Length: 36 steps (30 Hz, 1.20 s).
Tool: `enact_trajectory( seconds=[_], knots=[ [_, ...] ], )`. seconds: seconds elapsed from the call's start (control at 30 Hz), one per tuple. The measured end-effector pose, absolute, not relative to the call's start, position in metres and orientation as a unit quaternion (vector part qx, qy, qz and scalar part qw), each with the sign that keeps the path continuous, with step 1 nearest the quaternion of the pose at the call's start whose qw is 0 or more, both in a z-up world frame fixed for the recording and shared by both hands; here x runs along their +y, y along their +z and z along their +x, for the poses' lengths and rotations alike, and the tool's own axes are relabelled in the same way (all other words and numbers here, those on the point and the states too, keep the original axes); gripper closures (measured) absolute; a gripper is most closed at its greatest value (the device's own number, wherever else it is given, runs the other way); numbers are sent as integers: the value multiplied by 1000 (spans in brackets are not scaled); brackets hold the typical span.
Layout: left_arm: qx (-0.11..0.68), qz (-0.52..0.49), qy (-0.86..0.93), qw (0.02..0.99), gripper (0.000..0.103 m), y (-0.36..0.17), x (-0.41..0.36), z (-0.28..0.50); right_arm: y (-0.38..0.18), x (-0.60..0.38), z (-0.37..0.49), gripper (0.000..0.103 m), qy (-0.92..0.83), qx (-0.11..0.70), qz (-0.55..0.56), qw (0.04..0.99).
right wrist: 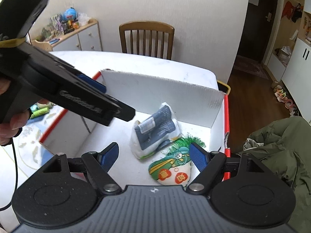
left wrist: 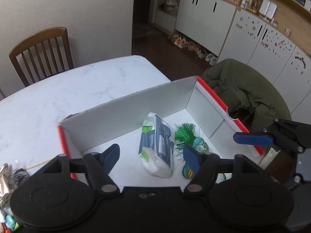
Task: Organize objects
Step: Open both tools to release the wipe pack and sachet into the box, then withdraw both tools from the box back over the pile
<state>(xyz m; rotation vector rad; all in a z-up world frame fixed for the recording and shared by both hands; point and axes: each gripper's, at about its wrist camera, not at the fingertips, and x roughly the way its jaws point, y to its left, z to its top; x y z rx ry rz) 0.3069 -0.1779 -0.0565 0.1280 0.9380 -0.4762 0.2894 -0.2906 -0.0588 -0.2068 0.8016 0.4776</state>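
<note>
Box [left wrist: 124, 116] sits at the table's [left wrist: 58, 89] right edge: white inside, red rim, tall back flap standing upright. Interior floor is mostly bare on the left half and along the back flap; the right side wall has a short inner flap and a notch in its rim. Left of the box, table is open marble out to the far chair [left wrist: 41, 52]. Right of the box, a green jacket [left wrist: 245, 93] is draped just beside the rim, so that side is tight.

Left gripper [left wrist: 151, 155]: jaws spread wide, holding nothing, hovering over the box's near edge, wipes pack [left wrist: 157, 145] between the fingers in view but not touched. In the right wrist view it comes in from the upper left, over the box's left wall, a hand [right wrist: 11, 116] on its grip.

Right gripper [right wrist: 154, 154]: jaws also wide apart, empty, over the near right part of the box. Its blue pad shows in the left wrist view above the right rim.

Contents: wipes pack lies mid-floor; tassel pouch [right wrist: 171, 167], green fringe on top, lies just right of it, touching or nearly.

Small clutter [right wrist: 38, 112] on the table left of the box, incl. thread spools. Room: white cabinets [left wrist: 206, 17], shelves, shoes on a dark wood floor.
</note>
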Motion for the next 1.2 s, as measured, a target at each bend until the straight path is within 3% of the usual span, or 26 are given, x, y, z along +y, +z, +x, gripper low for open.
enact_trajectory(
  seconds=[0.43,1.2],
  knots=[
    [403,35,-213,889,21,-20,-102,249,-24,-270,252,24,245,356,-56,900],
    [387,-8,-153,909,1,-27,65,205,-12,-147,199,18,275,354,-25,894]
  ],
)
